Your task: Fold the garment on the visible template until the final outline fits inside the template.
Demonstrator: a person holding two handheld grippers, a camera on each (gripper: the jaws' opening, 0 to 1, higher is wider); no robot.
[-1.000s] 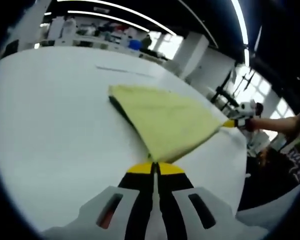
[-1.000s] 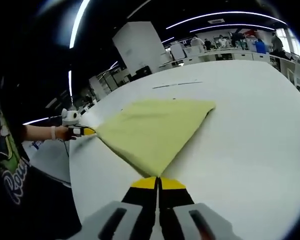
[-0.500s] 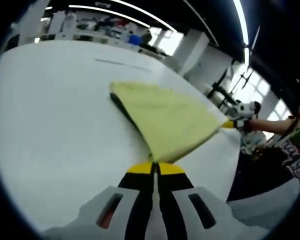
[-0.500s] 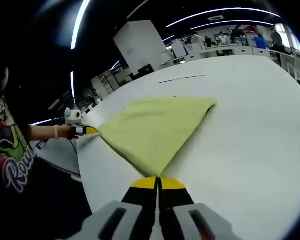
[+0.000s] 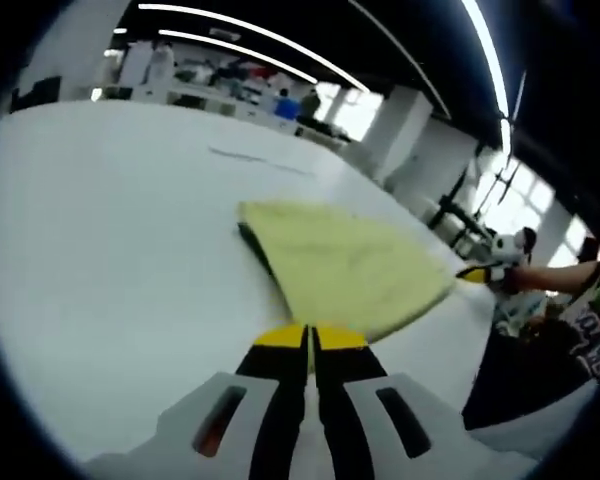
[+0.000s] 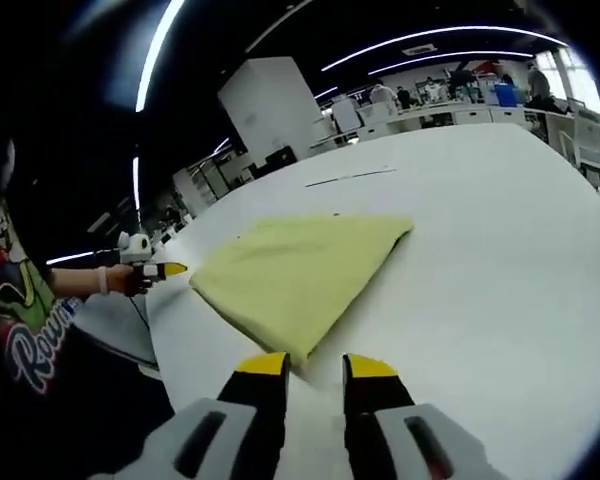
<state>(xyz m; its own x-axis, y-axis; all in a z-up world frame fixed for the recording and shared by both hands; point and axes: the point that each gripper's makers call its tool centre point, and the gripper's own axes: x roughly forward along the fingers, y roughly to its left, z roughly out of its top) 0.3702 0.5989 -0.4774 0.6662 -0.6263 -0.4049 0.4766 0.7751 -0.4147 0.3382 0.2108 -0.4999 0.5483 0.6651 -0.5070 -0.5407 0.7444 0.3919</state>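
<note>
A broad white table [image 6: 500, 260] carries everything here, its top plain and smooth and running far ahead of the jaws in both views. A folded yellow garment [image 6: 295, 268] lies flat on it, just ahead of the right gripper's view and slightly to its left; in the left gripper view the same cloth [image 5: 345, 270] lies just ahead and to the right. Well beyond the garment a thin dark line [image 6: 347, 177] crosses the tabletop, perhaps a strip of tape or a drawn mark.
</note>
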